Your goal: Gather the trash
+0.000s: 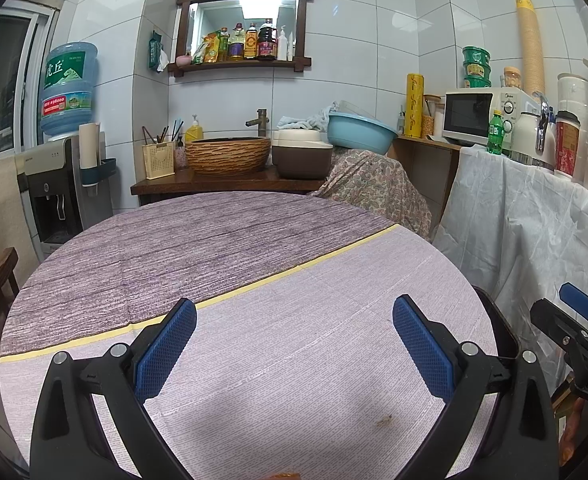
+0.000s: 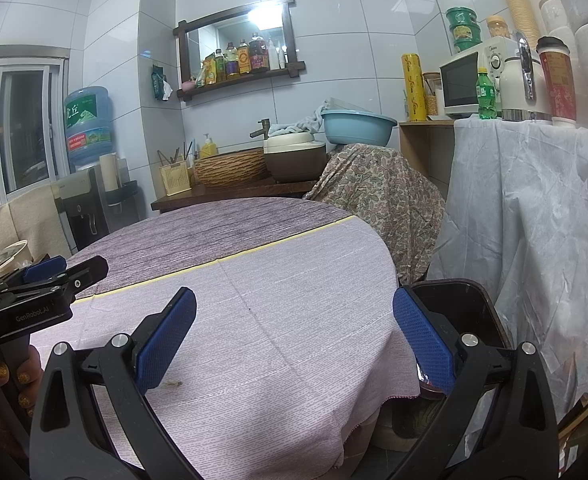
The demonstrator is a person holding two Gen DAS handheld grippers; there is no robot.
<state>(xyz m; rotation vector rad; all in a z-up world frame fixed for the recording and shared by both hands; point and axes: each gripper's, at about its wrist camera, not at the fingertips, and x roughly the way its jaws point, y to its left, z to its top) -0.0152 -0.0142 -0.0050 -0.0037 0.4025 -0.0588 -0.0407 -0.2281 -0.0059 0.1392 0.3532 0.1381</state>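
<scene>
A round table (image 1: 254, 280) fills the middle of both views, covered with a pale lilac cloth (image 1: 313, 340) whose yellow edge strip (image 1: 254, 286) runs diagonally across a darker wood-grain top. The left gripper (image 1: 294, 344) hangs over the cloth with its blue pads spread wide and nothing between them; a small brown scrap (image 1: 383, 421) lies on the cloth at about 5 o'clock from its centre. The right gripper (image 2: 294, 340) is likewise spread wide and empty, poised at the table's near right edge, where the cloth drapes down. A dark bin (image 2: 461, 312) stands just beside the table at 3 o'clock in the right view (its contents are hard to make out). Behind the table, at 12 o'clock, a wooden counter carries a woven basin (image 1: 228, 156) and a brown cooker (image 1: 301, 154). A water dispenser (image 1: 52, 184) stands at 9 o'clock, a microwave (image 1: 481, 114) at 2 o'clock above white sheeting (image 1: 525, 216).
</scene>
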